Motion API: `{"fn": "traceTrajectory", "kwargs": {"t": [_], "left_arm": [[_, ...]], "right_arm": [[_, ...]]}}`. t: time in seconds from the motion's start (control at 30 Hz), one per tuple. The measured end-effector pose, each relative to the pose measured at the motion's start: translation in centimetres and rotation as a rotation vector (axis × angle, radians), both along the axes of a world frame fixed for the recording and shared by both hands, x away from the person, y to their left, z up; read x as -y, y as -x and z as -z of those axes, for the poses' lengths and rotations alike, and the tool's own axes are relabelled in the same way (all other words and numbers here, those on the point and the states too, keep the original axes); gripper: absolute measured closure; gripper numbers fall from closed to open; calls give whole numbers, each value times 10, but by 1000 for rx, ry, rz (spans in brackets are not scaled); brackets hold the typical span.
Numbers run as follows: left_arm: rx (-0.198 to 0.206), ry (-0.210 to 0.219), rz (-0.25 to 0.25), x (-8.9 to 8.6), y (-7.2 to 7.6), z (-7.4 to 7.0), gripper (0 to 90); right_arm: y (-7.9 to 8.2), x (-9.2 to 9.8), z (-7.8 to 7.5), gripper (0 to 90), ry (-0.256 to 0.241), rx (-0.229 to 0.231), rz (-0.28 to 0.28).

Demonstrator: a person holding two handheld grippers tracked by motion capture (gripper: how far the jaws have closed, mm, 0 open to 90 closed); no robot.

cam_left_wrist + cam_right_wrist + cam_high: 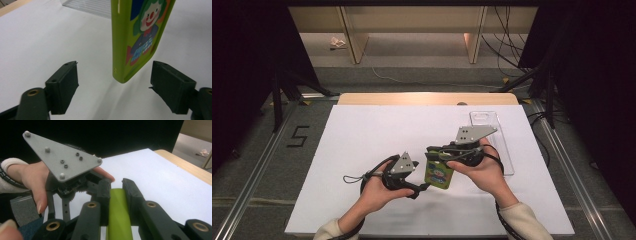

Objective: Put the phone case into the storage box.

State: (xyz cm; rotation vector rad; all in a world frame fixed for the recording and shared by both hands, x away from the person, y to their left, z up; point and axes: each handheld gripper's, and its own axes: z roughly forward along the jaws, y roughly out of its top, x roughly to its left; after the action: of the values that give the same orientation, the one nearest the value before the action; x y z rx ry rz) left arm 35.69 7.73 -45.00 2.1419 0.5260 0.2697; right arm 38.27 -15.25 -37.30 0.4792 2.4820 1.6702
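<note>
The left gripper (113, 85) sits nearest the high camera, close to the near edge of the white tabletop (362, 130), with its jaws spread wide apart. Between them, touching neither, hangs the lower end of the green rectangular phone case with a clown print (135, 37).

The phone case (439, 173) is held off the tabletop, near its middle and toward the near edge. Its upper end is clamped edge-on between the closed jaws of the right gripper (116, 188). The right gripper view shows the green edge (117, 215) pinched between the two black pads.

Hazards, as judged from this position:

1. Slip. The grip covers one narrow end only, and the case surface looks smooth. A sideways push from the left jaws could pivot the case in the right clamp or pull it free.
2. Uneven closure. The case hangs nearer one left jaw than the other. The nearer jaw would touch first and swing the case before the second jaw lands.
3. Early release. Opening the right jaws before the left clamp is firm would drop the case onto the tabletop.
4. Collision. The two grippers are close together, so their bodies may strike.

A clear rectangular plastic tray (497, 137) lies well apart, toward the far right corner.
</note>
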Motion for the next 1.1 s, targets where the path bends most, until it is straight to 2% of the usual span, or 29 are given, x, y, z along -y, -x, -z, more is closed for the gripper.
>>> {"fn": "traceTrajectory", "kwargs": {"t": [0.2,0.47,0.9,1.1], "left_arm": [[-12,-4,42,2,1,4,289],[-25,-2,65,4,1,7,350],[-47,32,107,5,-2,13,540],[-39,45,114,4,-1,11,635]], "right_arm": [[0,-2,1,777,6,-5,-13],[0,-3,3,777,2,-13,-22],[1,-5,4,777,-8,-32,-43],[0,-5,4,777,-21,-38,-43]]}}
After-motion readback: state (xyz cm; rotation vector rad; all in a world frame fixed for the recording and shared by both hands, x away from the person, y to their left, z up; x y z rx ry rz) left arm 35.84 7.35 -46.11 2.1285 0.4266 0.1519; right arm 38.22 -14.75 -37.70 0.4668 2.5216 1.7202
